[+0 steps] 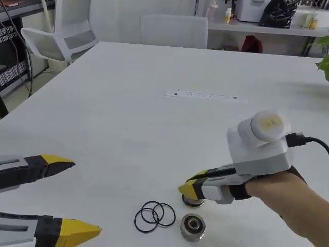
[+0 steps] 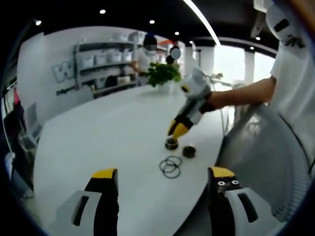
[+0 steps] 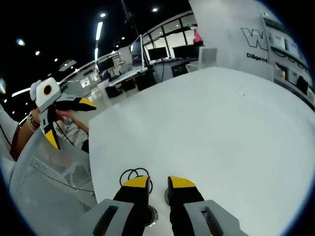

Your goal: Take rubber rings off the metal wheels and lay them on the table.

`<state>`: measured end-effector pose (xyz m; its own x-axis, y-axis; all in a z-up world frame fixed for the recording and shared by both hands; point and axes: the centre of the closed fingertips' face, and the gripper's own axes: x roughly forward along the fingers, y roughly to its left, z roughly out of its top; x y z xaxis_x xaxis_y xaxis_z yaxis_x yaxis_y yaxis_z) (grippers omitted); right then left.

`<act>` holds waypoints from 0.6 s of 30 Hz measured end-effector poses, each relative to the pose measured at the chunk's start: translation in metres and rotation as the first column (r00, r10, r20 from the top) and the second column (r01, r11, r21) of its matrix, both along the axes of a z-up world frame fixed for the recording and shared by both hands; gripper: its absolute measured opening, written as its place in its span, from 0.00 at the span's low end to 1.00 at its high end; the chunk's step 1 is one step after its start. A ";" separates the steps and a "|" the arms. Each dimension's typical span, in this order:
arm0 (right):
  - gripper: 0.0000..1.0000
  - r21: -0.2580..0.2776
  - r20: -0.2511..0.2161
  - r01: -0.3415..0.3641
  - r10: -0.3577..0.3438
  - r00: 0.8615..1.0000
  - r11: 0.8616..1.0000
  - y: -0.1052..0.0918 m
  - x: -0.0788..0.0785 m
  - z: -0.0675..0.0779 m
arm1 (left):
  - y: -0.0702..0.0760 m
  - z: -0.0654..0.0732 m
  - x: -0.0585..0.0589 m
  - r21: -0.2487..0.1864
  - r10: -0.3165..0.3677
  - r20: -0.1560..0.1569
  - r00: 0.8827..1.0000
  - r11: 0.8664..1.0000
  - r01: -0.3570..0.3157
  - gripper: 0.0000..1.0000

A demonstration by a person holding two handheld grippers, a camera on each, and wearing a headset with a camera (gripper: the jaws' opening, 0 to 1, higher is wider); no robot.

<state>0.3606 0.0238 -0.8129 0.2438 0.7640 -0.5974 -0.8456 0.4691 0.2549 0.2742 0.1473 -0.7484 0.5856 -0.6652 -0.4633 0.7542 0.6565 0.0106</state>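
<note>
**Item:** rubber rings (image 1: 154, 215). Black and thin, a small overlapping cluster lying loose on the white desk (image 1: 154, 118), just beside two metal wheels. The near wheel (image 1: 193, 227) stands clear beside the cluster. The far wheel (image 1: 194, 201) sits directly under the right gripper (image 1: 189, 188).

**Handling, judged:** the rings look light, soft and stretchy, likely to cling in a wheel's groove and spring back. Best taken at the outer edge, lifted over the rim at one spot, then peeled round. The wheels are small, stiff and heavier, liable to roll or slide on the smooth top unless steadied.

**Right gripper:** held in a hand (image 1: 280, 193) reaching in from the right, angled down and leftward. Jaws drawn close with a narrow gap, tips at the far wheel; whether a ring is nipped cannot be told.

**Left gripper** (image 1: 87, 197): low at the near left, roughly level, pointing right. Jaws spread wide, holding nothing, well apart from the wheels
</note>
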 end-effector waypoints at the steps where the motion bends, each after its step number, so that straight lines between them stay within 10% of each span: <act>1: 0.12 0.009 0.001 0.004 -0.004 1.000 1.000 -0.002 0.002 0.001 | 0.000 0.001 0.001 0.002 -0.003 0.002 1.000 1.000 0.003 0.75; 9: 0.21 0.106 -0.027 0.062 -0.059 0.998 0.992 -0.018 0.015 0.008 | -0.015 0.015 0.017 0.002 -0.055 0.040 0.998 0.999 0.055 0.75; 18: 0.21 0.045 -0.087 0.122 -0.118 0.989 0.991 -0.044 0.020 -0.018 | -0.039 0.026 0.035 0.027 -0.144 0.085 0.986 0.989 0.143 0.73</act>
<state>0.3808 -0.0204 -0.8306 0.2859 0.7619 -0.5811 -0.7584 0.5506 0.3489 0.3093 0.1080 -0.7221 0.5230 -0.7359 -0.4299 0.8363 0.5405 0.0921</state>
